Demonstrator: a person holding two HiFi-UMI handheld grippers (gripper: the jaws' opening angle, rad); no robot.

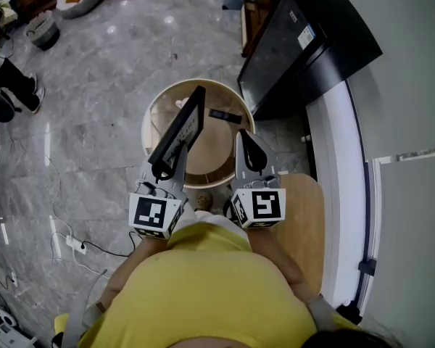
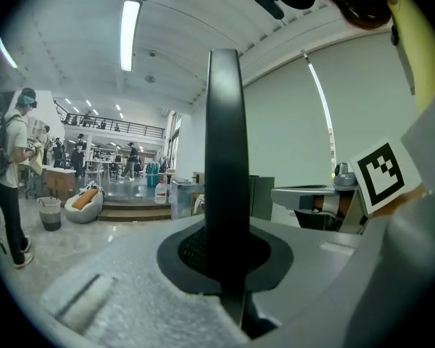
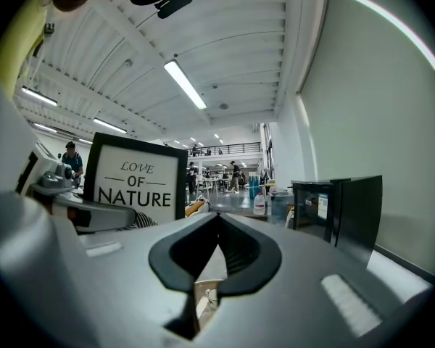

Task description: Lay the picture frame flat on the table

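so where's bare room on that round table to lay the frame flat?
Bare patch: the middle of the round table, between the picture frame in the left tool and the shut, empty right tool, down to the near rim. Crowded: far side, with a small black object and a white item beside the frame.

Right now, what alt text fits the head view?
Seen from above, a person in a yellow shirt grips a black picture frame on edge in the left tool over a round wooden table; the right tool is shut, empty.
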